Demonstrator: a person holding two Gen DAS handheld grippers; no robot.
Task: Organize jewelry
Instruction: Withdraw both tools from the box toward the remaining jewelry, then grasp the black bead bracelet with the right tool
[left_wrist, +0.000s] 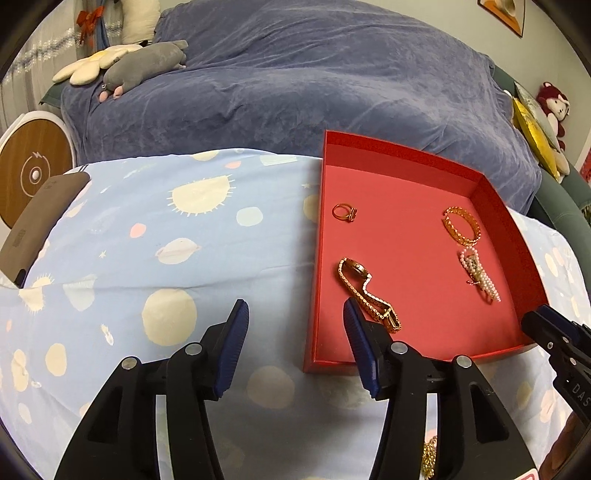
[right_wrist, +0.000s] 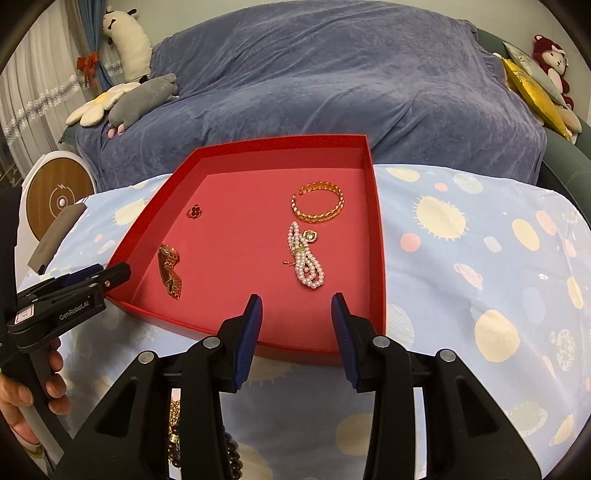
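Blue planet-print cloth (left_wrist: 147, 258) covers the table; from the left wrist, the shallow red cardboard tray (left_wrist: 491, 199) keeps a gold link watch (left_wrist: 364, 291) just beyond the spread, empty left gripper (left_wrist: 293, 317).

From the right wrist, the white pearl bracelet (right_wrist: 306, 264) lies just ahead of the spread, empty right gripper (right_wrist: 297, 308), beside a gold chain cuff (right_wrist: 319, 203); likely sorted already.

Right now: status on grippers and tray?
Left gripper open, empty. Right gripper open, empty. Tray holds watch, ring, bangle, pearls. Nothing blocking.
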